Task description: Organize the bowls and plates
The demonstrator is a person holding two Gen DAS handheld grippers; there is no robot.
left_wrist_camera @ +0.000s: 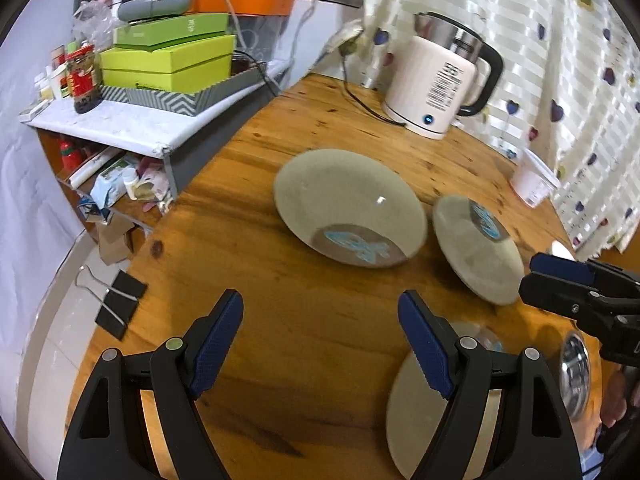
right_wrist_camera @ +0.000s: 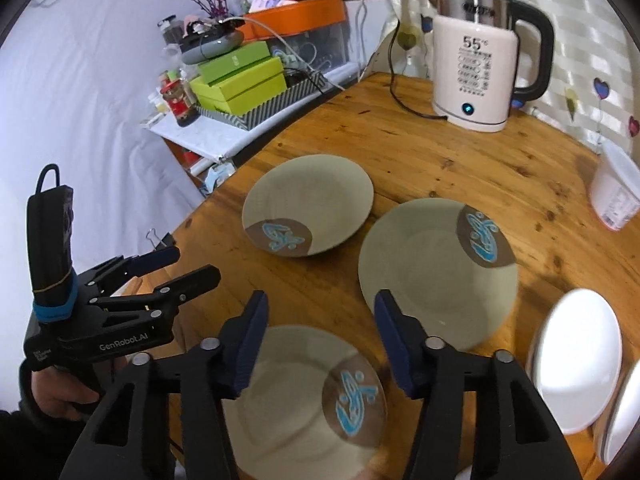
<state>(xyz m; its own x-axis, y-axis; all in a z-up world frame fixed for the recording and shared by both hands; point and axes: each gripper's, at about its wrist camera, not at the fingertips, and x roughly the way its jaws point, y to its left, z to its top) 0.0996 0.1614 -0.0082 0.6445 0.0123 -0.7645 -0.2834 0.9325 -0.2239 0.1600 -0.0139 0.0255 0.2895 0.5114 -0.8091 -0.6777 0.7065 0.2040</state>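
Three grey-green plates with a blue fish mark lie on the wooden table (right_wrist_camera: 440, 160): a far plate (right_wrist_camera: 308, 204) (left_wrist_camera: 348, 208), a right plate (right_wrist_camera: 436, 272) (left_wrist_camera: 476, 248) and a near plate (right_wrist_camera: 304, 400) (left_wrist_camera: 412, 412). My right gripper (right_wrist_camera: 320, 320) hovers over the far edge of the near plate, jaws apart, nothing between them. My left gripper (left_wrist_camera: 320, 320) stands open over bare wood to the left of the near plate; it also shows in the right wrist view as the left gripper (right_wrist_camera: 176, 268), held by a hand. The right gripper (left_wrist_camera: 540, 280) enters the left wrist view from the right.
A white kettle (right_wrist_camera: 476, 68) with its cord stands at the back. A white tub (right_wrist_camera: 616, 192) sits at the right edge, white dishes (right_wrist_camera: 576, 360) at the near right, a metal bowl (left_wrist_camera: 576, 372) beside the near plate. A cluttered shelf with green boxes (left_wrist_camera: 168, 60) stands left of the table.
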